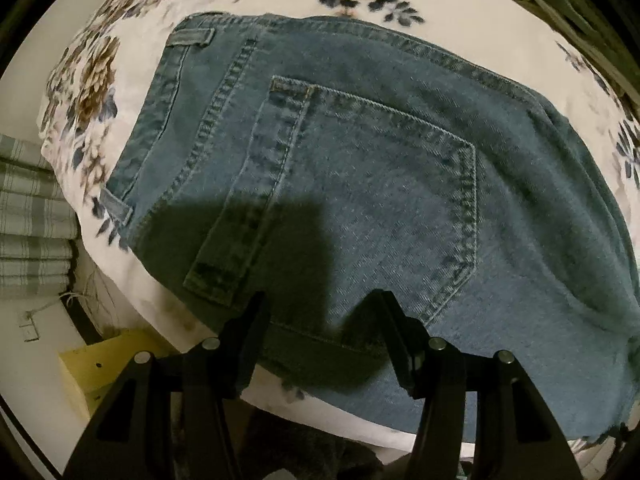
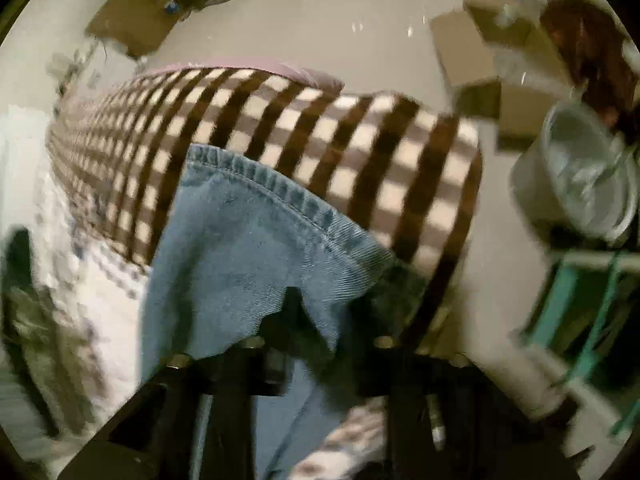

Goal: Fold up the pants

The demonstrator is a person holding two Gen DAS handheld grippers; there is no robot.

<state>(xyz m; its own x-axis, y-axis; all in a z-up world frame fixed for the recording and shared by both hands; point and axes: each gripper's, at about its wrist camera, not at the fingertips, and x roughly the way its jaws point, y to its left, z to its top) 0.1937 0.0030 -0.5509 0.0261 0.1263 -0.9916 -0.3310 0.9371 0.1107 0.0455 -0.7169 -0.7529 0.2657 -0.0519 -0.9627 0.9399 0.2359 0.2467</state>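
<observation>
Blue denim pants (image 1: 360, 184) lie seat-up on the floral bedspread (image 1: 88, 80), with the back pocket (image 1: 360, 200) in the middle of the left wrist view. My left gripper (image 1: 322, 300) points down over the lower edge of the seat. Its jaws stand open and nothing is pinched between them. In the blurred right wrist view, a pant leg end with its stitched hem (image 2: 280, 192) drapes up over my right gripper (image 2: 308, 312). The jaws are close together on the bunched denim, and the cloth hides most of the fingers.
A brown-and-cream checked blanket (image 2: 300, 132) lies beyond the hem. Past the bed edge there is pale floor with cardboard boxes (image 2: 472, 52), a lined bin (image 2: 580, 176) and a teal frame (image 2: 576, 300). Green plaid fabric (image 1: 32, 220) and a yellow box (image 1: 100, 368) are at the left.
</observation>
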